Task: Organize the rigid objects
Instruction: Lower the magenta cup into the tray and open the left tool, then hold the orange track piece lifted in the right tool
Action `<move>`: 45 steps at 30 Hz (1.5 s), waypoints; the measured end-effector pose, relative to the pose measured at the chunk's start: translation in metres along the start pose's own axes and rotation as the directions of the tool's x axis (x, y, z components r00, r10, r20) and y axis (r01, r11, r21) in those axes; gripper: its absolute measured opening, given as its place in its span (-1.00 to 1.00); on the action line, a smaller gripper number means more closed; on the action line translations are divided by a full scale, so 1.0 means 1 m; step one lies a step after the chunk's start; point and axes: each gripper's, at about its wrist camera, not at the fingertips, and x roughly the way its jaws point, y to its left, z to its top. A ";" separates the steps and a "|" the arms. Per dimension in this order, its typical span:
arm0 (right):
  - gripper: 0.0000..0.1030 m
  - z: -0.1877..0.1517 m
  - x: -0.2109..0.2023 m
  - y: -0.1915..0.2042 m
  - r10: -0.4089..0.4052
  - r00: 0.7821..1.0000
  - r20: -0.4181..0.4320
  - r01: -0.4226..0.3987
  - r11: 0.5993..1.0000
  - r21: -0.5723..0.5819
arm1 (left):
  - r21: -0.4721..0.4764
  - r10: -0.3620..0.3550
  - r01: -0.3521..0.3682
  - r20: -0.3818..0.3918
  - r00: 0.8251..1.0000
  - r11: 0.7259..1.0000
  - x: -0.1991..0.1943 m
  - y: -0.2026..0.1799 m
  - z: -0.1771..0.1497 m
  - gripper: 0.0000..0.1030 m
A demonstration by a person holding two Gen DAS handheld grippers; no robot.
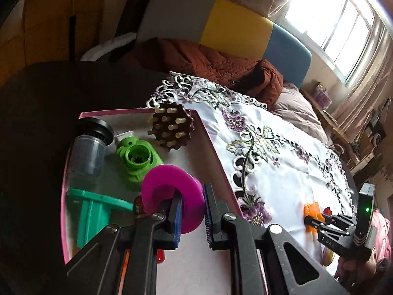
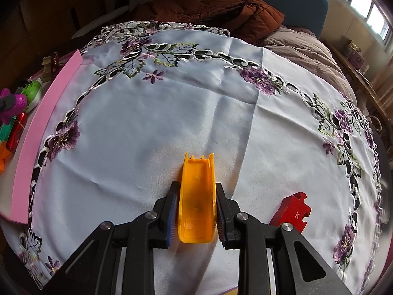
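My left gripper (image 1: 192,217) is shut on the wall of a magenta plastic ring (image 1: 169,179), one finger through its hole. It holds the ring over the pink-rimmed box (image 1: 214,153). In the box lie a clear jar with a black lid (image 1: 89,147), a green plastic piece (image 1: 137,158), a brown peg brush (image 1: 172,129) and a teal piece (image 1: 93,206). My right gripper (image 2: 196,206) is shut on an orange plastic piece (image 2: 197,186) that rests on the white embroidered cloth (image 2: 152,113). A red puzzle piece marked K (image 2: 292,215) lies just right of it.
The box's pink wall (image 2: 36,132) borders the cloth on the left. Behind the round table is a bed with a rust-coloured jacket (image 1: 221,66) and a grey duvet (image 2: 304,54). A cluttered shelf (image 1: 324,95) stands under the window at the right.
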 end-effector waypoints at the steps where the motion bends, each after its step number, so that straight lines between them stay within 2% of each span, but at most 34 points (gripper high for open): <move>1: -0.47 0.000 0.000 0.000 0.000 1.000 0.000 0.000 1.000 -0.002 | 0.000 -0.009 0.009 -0.002 1.000 1.000 0.002 0.000 0.001 -0.73; 4: -0.47 0.000 0.000 0.001 -0.001 1.000 0.001 0.001 1.000 -0.005 | 0.010 -0.035 0.035 0.005 0.999 0.999 0.007 -0.004 0.005 -0.73; 7: -0.47 0.000 0.000 0.001 -0.002 1.000 0.001 0.002 1.000 -0.005 | 0.011 -0.062 0.063 -0.021 0.998 0.998 0.019 -0.008 0.009 -0.73; 13: -0.47 0.000 0.000 0.001 -0.003 1.000 0.001 0.003 1.000 -0.005 | 0.025 -0.008 0.009 -0.053 0.999 1.000 0.039 -0.005 0.005 -0.70; 17: -0.47 0.000 0.000 0.001 -0.004 1.000 0.001 0.004 1.000 -0.006 | 0.032 -0.007 0.009 -0.060 0.998 0.999 0.039 -0.001 -0.001 -0.69; 20: -0.47 0.000 0.000 0.001 -0.004 1.000 0.001 0.004 1.000 -0.006 | 0.030 -0.001 0.003 -0.070 0.998 1.000 0.037 0.000 -0.005 -0.53; 23: -0.47 0.000 0.001 0.001 -0.005 1.000 0.001 0.005 1.000 -0.006 | 0.030 0.005 -0.003 -0.077 0.997 1.000 0.034 0.001 -0.009 -0.52; 29: -0.47 0.000 0.001 0.001 -0.008 1.000 0.002 0.008 1.000 -0.010 | 0.083 0.050 -0.045 -0.056 0.997 0.996 0.026 -0.006 -0.014 -0.52; 35: -0.47 0.000 0.000 0.002 -0.015 1.000 0.004 0.015 1.000 -0.022 | 0.142 0.097 -0.097 0.005 0.995 0.985 0.008 -0.018 -0.019 -0.50; 45: -0.47 0.000 0.000 0.003 -0.019 1.000 0.008 0.019 0.999 -0.030 | 0.153 0.133 -0.138 0.045 0.990 0.979 -0.020 -0.028 -0.035 -0.49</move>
